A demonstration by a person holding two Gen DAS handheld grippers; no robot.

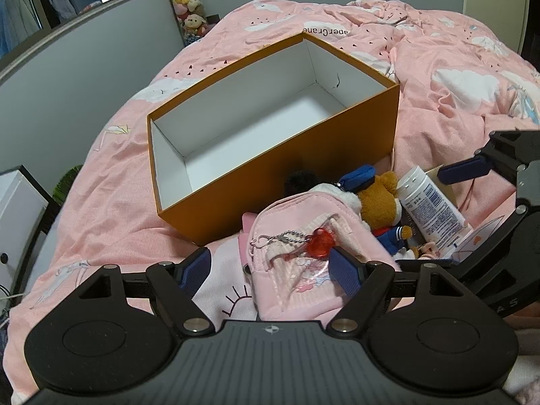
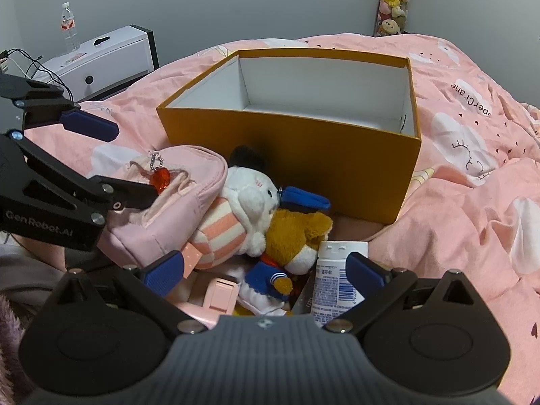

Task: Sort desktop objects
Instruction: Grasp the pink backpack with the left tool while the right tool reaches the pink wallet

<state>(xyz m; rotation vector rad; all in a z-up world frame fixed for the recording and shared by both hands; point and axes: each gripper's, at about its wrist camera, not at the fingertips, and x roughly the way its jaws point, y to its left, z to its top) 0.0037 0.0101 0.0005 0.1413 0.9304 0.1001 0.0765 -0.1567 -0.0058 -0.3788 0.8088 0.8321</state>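
An orange box [image 1: 270,175] with a bare white inside stands open on the bed, also seen from the right wrist as the orange box [image 2: 303,155]. In front of it lie a pink pouch [image 1: 303,270] with a red heart charm [image 1: 319,244], a white plush [image 2: 243,199], a brown sailor-suit bear [image 2: 293,233] and a white tube [image 2: 334,276]. My left gripper [image 1: 270,270] is open and straddles the pouch [image 2: 175,209]. My right gripper [image 2: 265,270] is open above the bear and the tube, gripping nothing.
A rumpled pink duvet [image 1: 455,77] covers the bed all around. A white nightstand [image 2: 101,57] with a water bottle [image 2: 69,27] stands at the left. A pink clip-like item [image 2: 219,293] lies under the toys. Hanging plush toys [image 2: 395,0] line the far wall.
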